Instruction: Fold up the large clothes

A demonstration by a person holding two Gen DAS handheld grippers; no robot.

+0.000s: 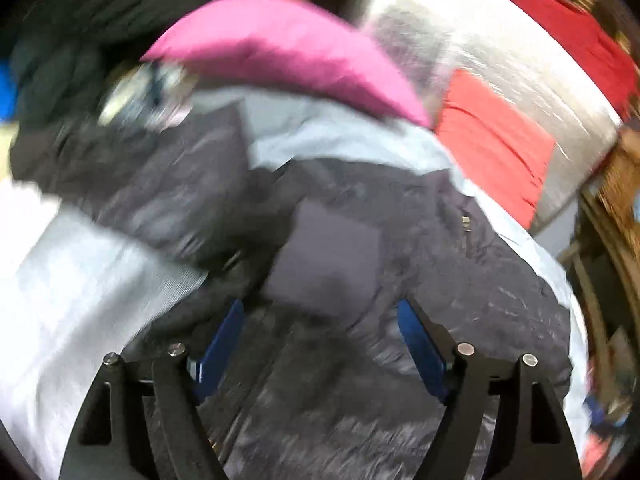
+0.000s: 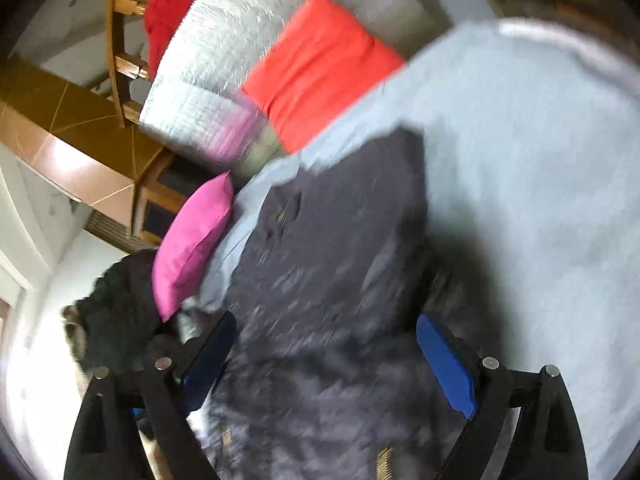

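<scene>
The left claw (image 1: 320, 344) was held wide open and empty just above the dark jacket (image 1: 360, 240) spread on the pale blue bed sheet (image 1: 340, 136), and the right claw (image 2: 326, 360) likewise. For a clean fold, matching edges would best be gripped level. Seams and hems were blurred.

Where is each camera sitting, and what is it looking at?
Left wrist: sits on the left gripper, looking down at the dark jacket on the pale sheet; its blue-padded fingers stand open.
Right wrist: sits on the right gripper, looking down at the same dark jacket; its fingers stand open.
Shared: jacket, pink pillow, orange cushion.
</scene>
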